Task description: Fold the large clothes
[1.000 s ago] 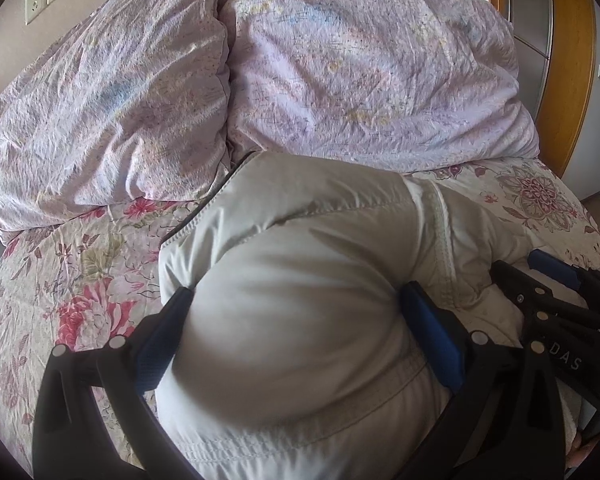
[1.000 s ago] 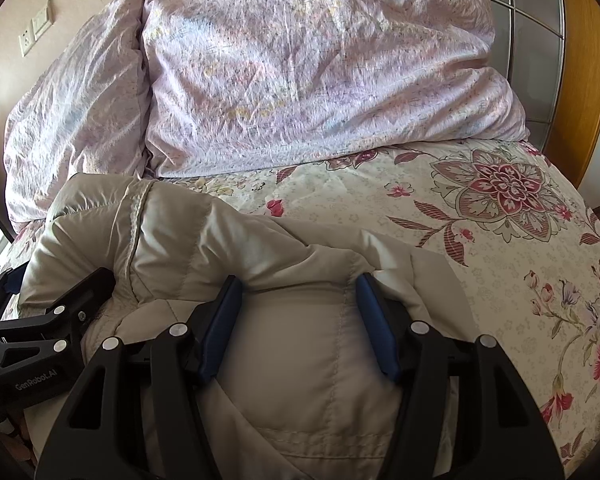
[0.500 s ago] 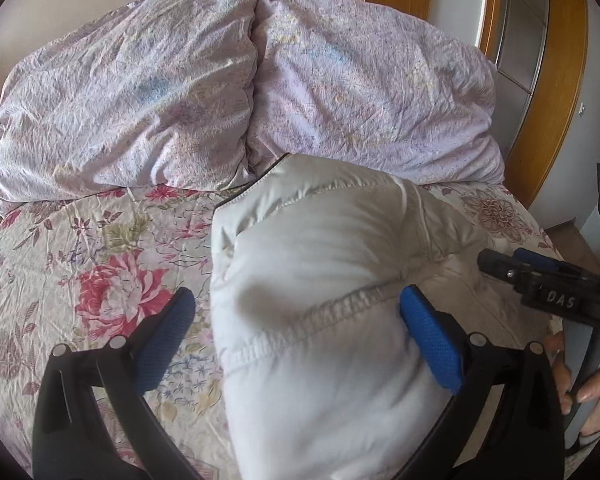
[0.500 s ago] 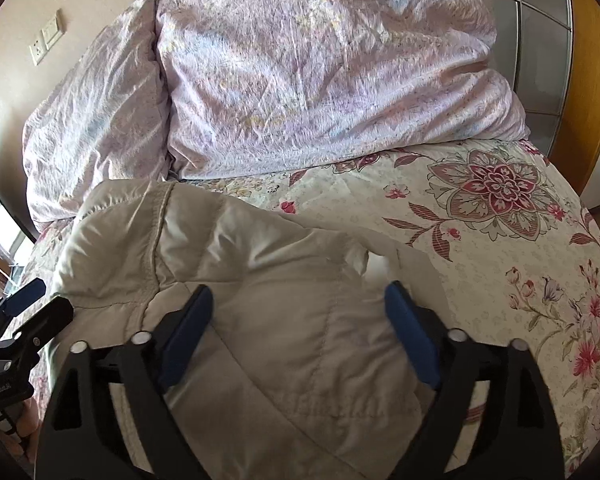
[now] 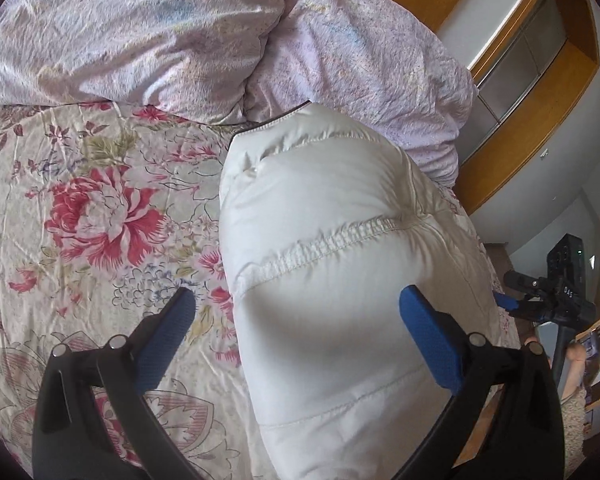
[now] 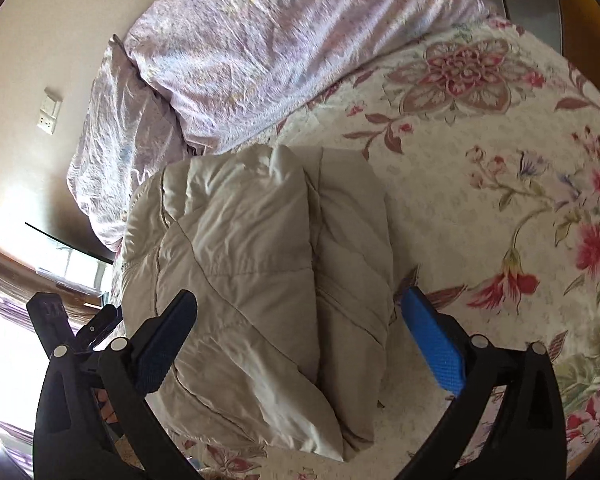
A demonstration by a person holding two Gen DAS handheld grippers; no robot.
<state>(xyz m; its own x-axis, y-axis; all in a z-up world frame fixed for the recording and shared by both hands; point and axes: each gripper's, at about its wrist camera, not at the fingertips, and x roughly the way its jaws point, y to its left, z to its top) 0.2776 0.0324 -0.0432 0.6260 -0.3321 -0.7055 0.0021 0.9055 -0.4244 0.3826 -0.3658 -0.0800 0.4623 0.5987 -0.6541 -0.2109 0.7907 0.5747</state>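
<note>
- The padded jacket [image 5: 332, 280] lay folded into a thick bundle on the floral bedspread [image 5: 92, 240], its far end touching the lilac pillows [image 5: 160, 32] at the head of the bed.
- The left gripper [image 5: 296, 332] was released, jaws spread wide. The right-hand blue pad [image 5: 430, 340] stood in front of the bundle; the other pad was over the bedspread, beside the jacket's edge. No fabric was clamped.
- The right gripper [image 6: 300, 336] was likewise released, jaws wide apart, poised above the bundle's near half with nothing held between its pads.
- From the right wrist view, the jacket [image 6: 252, 264] showed stacked layers with a fold line running lengthwise.
- Wooden panelling [image 5: 520, 92] stood behind the pillows.
- A wall socket [image 6: 50, 110] was mounted beside the pillows [image 6: 260, 48].
</note>
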